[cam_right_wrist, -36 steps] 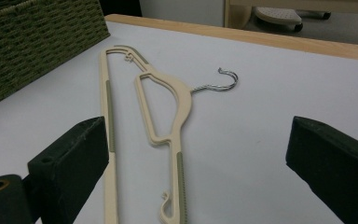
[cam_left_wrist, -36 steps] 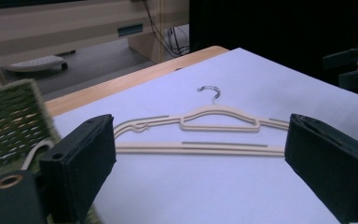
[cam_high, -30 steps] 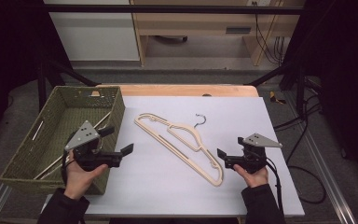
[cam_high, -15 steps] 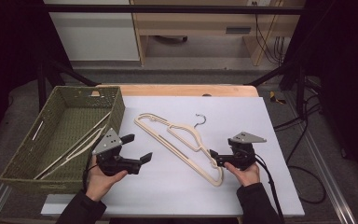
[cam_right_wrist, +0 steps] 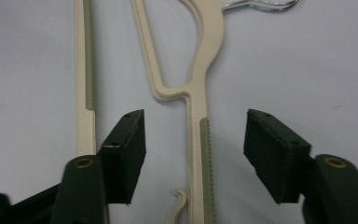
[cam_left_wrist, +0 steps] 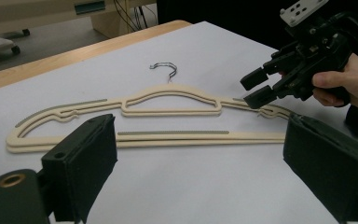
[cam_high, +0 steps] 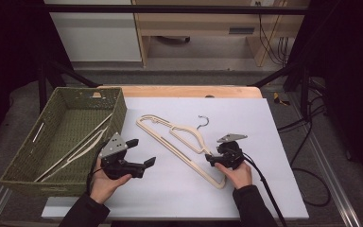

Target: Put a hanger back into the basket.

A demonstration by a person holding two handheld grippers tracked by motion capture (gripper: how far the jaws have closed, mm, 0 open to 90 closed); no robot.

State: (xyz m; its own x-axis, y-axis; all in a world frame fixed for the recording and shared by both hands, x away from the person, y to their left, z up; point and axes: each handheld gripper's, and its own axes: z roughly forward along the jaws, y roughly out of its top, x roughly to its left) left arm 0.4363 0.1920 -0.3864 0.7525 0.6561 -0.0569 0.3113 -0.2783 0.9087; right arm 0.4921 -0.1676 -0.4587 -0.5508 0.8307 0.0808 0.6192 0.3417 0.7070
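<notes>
My right gripper (cam_high: 211, 160) straddles the near arm of the cream hanger (cam_high: 182, 140), its jaws just closing, pads not yet touching. My left gripper (cam_high: 142, 153) hovers left of the hanger, jaws wide. Beyond it, the green basket (cam_high: 26, 161) sits at the bench (cam_high: 264, 142) edge.

A green woven basket (cam_high: 23, 156) is sitting at the tabletop's (cam_high: 264, 142) left edge, overhanging it slightly. 2 pale hangers (cam_high: 78, 146) are lying slantwise inside it, leaning toward its near right wall. A white sheet is covering most of the tabletop, leaving a wooden strip (cam_high: 184, 91) showing along the far edge. Black cables (cam_high: 307, 156) are trailing over the floor past the right edge. Pale furniture (cam_high: 194, 28) is standing beyond the far edge.
</notes>
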